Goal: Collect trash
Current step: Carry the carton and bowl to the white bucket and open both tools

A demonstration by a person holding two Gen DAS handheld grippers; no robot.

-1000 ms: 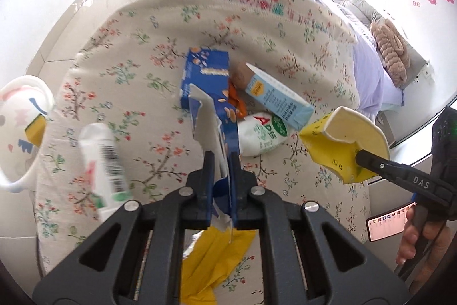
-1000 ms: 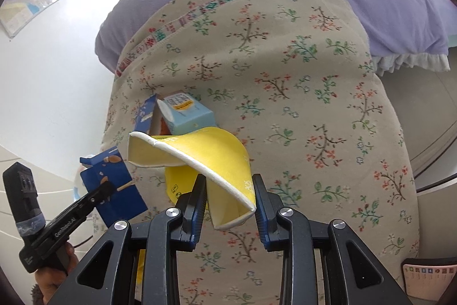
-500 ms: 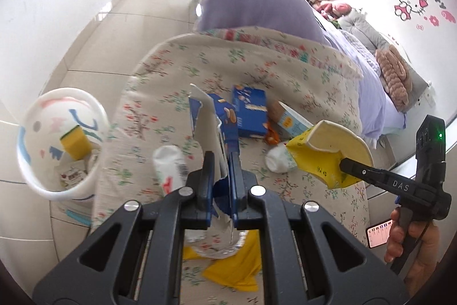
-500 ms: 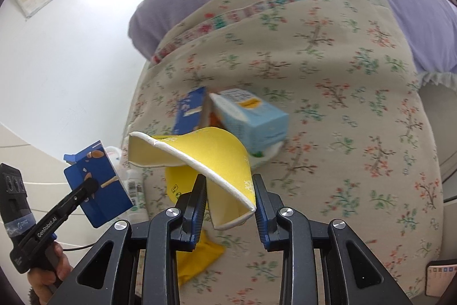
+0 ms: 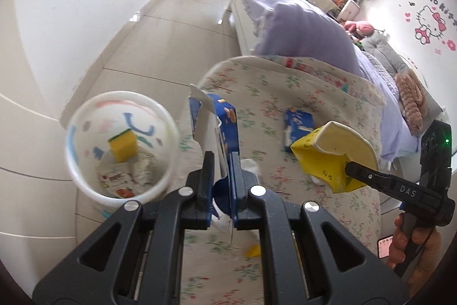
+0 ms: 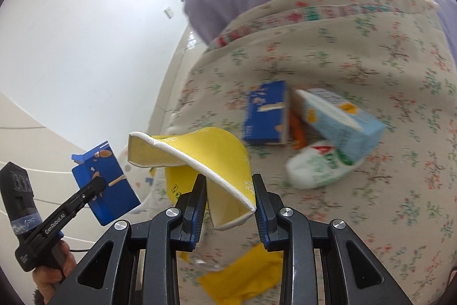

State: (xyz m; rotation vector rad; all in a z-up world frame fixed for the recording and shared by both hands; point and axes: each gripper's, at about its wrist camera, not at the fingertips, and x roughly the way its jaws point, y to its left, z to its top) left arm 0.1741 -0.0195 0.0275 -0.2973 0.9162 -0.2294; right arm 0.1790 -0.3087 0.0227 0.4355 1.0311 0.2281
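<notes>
My left gripper [image 5: 222,162] pinched torn blue box [image 5: 225,119] beside white bin [image 5: 85,182]. My right gripper [image 6: 230,187] squeezed squashed yellow cup [image 6: 205,156] over flowery bed [image 6: 400,190].

Sponge [image 5: 123,146] in bin [image 5: 85,185], left of bed [image 5: 328,93]

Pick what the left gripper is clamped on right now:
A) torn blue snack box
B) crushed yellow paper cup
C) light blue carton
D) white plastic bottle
A: in the left wrist view the left gripper is shut on the torn blue snack box; the yellow paper cup sits in the right gripper.
</notes>
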